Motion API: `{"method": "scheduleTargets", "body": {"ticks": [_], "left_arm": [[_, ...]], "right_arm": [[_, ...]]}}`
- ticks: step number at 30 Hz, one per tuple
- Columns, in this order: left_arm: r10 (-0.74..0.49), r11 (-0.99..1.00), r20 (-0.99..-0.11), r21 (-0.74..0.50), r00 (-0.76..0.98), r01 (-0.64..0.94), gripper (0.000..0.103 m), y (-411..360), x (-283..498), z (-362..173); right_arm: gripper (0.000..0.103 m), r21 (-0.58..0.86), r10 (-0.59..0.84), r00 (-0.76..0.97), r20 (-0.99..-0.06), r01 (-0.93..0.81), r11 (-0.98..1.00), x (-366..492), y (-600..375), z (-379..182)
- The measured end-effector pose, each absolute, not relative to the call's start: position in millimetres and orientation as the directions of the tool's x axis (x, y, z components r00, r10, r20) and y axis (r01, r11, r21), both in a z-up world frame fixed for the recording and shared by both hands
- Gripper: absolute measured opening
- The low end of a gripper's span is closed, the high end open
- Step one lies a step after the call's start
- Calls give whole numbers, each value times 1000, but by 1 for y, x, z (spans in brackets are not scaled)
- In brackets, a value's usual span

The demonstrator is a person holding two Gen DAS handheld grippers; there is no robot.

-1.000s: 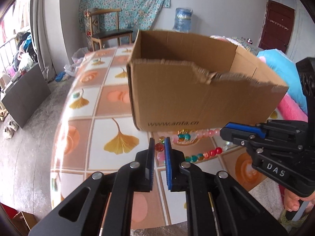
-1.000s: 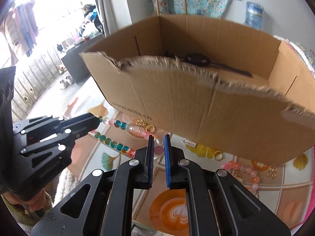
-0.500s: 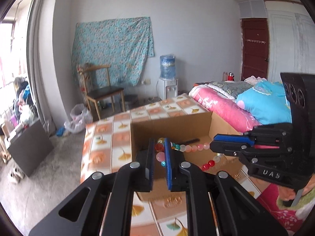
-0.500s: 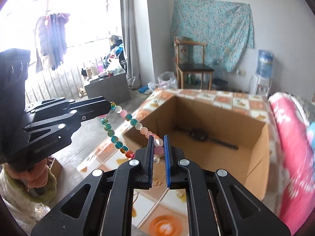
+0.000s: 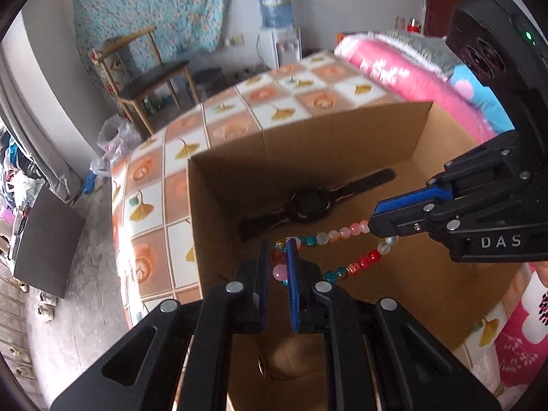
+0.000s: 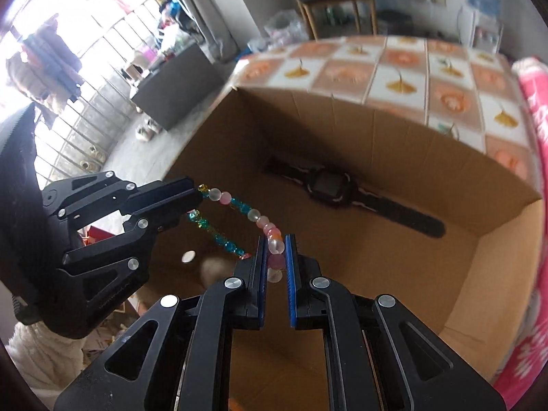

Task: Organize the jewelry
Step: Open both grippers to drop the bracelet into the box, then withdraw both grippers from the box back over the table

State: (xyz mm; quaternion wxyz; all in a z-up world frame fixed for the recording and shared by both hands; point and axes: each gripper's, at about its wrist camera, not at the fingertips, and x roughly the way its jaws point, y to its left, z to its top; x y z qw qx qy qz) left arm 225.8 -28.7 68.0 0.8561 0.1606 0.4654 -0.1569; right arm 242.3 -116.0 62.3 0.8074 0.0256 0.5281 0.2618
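The bead bracelet [image 5: 342,231] is held clamped between both hand-held grippers [image 5: 275,257] [image 6: 275,251] over the box [image 5: 212,205]; it should be lowered beside the watch [image 5: 310,202] before release.

"DAS" in white capitals read on the black body of the right gripper [image 5: 373,221], seen in the left wrist view, no other text legible

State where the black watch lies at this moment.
In both wrist views the black watch lies flat on the cardboard box floor, beneath the bead bracelet.
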Motion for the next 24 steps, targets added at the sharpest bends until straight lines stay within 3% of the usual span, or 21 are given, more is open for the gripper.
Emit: {"method": "scheduleTargets", "body": {"ticks": [4,9,13,14,17,20,21,24], "left_arm": [[-78,899,-878,143,472,414,11,-32,241,56],[-110,910,-859,115,500,399,26,-26,240,61],[-172,924,-805,68,568,376,40,-11,224,86],[-188,929,-782,54,594,365,46,-4,215,94],[-227,943,-716,7,660,332,67,18,187,116],[-265,953,-663,-68,700,297,82,43,161,123],[-278,953,-659,-98,699,287,84,47,157,121],[-349,937,-701,-245,622,249,85,60,158,95]], "right_arm": [[13,358,456,238,-857,-362,861,259,-119,58],[22,387,488,266,-832,-352,852,261,-126,59],[24,398,536,375,-756,-388,832,234,-148,88],[27,388,541,423,-727,-398,832,219,-158,99],[54,346,530,579,-619,-405,846,171,-198,131],[63,314,464,719,-518,-345,885,122,-242,146],[67,319,431,752,-500,-302,898,109,-255,146],[68,403,412,752,-514,-212,890,98,-283,124]]}}
